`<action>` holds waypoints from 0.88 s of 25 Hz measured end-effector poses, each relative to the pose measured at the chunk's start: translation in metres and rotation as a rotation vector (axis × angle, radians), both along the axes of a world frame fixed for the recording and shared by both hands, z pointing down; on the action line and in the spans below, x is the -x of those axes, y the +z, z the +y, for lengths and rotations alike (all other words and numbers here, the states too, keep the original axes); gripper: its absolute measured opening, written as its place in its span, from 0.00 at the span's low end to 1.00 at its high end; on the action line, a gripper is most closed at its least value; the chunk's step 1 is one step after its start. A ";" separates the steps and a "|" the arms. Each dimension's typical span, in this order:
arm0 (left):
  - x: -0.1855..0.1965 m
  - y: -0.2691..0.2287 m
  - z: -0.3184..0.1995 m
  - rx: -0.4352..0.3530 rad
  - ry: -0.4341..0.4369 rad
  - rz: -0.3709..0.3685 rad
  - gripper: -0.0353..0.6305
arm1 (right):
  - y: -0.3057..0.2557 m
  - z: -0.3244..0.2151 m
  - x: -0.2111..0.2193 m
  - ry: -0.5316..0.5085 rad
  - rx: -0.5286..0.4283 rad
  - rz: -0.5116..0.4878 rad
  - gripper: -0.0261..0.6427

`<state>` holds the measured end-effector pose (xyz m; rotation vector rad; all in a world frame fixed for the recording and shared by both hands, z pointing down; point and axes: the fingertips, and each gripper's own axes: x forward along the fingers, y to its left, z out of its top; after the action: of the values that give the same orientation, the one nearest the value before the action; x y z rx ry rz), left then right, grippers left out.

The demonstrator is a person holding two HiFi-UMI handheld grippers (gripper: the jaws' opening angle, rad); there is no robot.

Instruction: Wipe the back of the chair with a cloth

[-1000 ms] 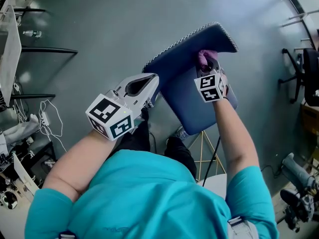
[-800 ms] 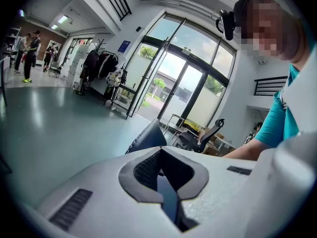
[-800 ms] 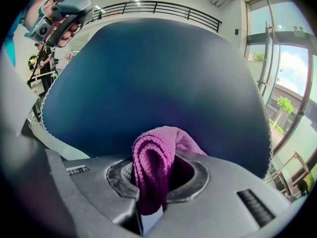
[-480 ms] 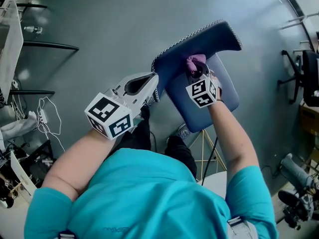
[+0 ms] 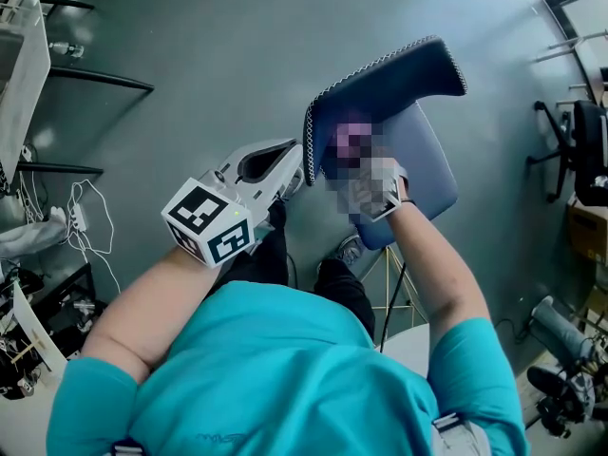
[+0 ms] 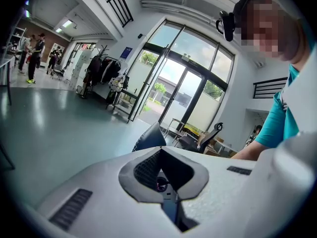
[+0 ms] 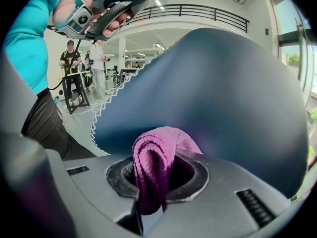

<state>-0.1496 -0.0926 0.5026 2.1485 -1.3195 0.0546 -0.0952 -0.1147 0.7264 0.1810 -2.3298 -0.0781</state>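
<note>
The chair has a dark navy back (image 5: 389, 79) with a zigzag-stitched edge and a lighter blue seat (image 5: 432, 174). My right gripper (image 7: 153, 165) is shut on a folded purple cloth (image 7: 151, 175), and the cloth (image 5: 347, 133) presses on the inner face of the chair back (image 7: 223, 93) near its left edge. A mosaic patch covers most of the right gripper in the head view. My left gripper (image 5: 288, 180) is shut on nothing and hovers just left of the chair. The chair back (image 6: 148, 139) shows beyond the left gripper (image 6: 161, 157).
Thin golden chair legs (image 5: 385, 288) stand below the seat, by the person's shoes (image 5: 347, 251). Shelving and white cables (image 5: 90, 221) line the left side. A black office chair (image 5: 581, 145) is at the right. People (image 6: 33, 51) stand far off in the hall.
The right gripper has slid the purple cloth leftward along the chair back, toward its stitched edge. The left gripper has stayed in place.
</note>
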 end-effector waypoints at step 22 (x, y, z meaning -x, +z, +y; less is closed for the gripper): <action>-0.019 -0.013 0.031 -0.014 -0.034 -0.024 0.06 | -0.033 0.099 -0.021 -0.361 0.060 -0.057 0.15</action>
<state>-0.1307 -0.0621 0.4899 2.1427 -1.3741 0.0581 -0.0745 -0.0158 0.6933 -0.2715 -2.3938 -0.1838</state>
